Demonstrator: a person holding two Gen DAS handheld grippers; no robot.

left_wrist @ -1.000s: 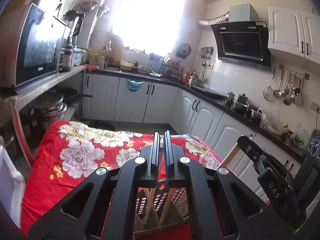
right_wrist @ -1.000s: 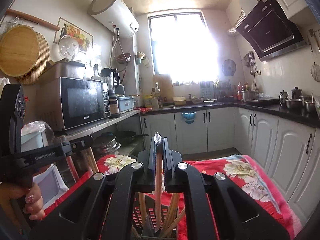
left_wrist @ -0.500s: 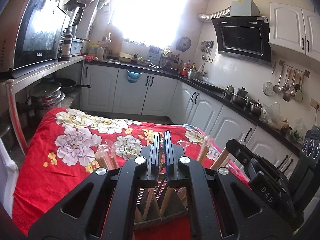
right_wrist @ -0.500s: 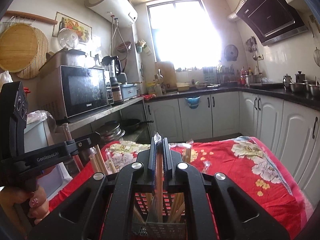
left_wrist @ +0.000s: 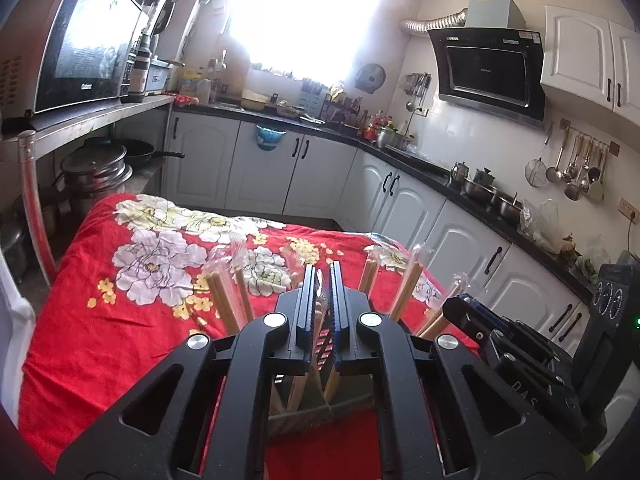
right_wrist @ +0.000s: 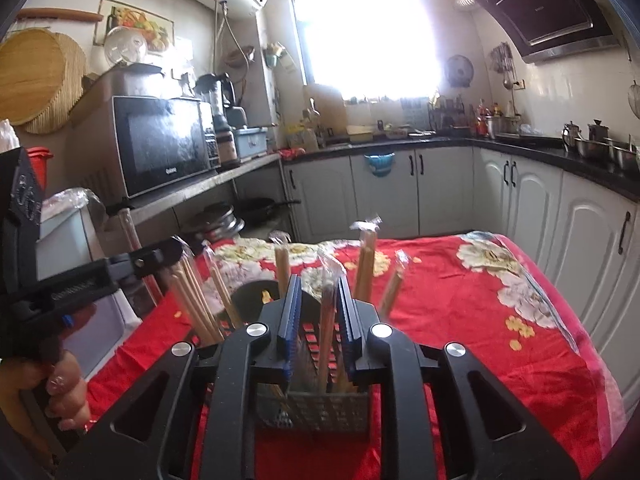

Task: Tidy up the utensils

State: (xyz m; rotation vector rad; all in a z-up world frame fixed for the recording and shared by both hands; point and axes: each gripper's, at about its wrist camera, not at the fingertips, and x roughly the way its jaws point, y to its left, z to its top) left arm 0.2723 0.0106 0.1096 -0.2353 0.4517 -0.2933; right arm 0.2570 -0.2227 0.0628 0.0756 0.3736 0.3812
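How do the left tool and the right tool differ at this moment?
The left tool shows a narrow gap; the right tool stands wider. A wrapped chopstick pair rises inside the right tool's gap; the left tool's gap is unclear. Both hang over the utensil basket.

We see strong daylight flooding through the window [left_wrist: 304,12], blowing it out to white glare and hazing the wall [right_wrist: 472,40] around it, while fisheye bending and dark vignetting crowd both views' edges.
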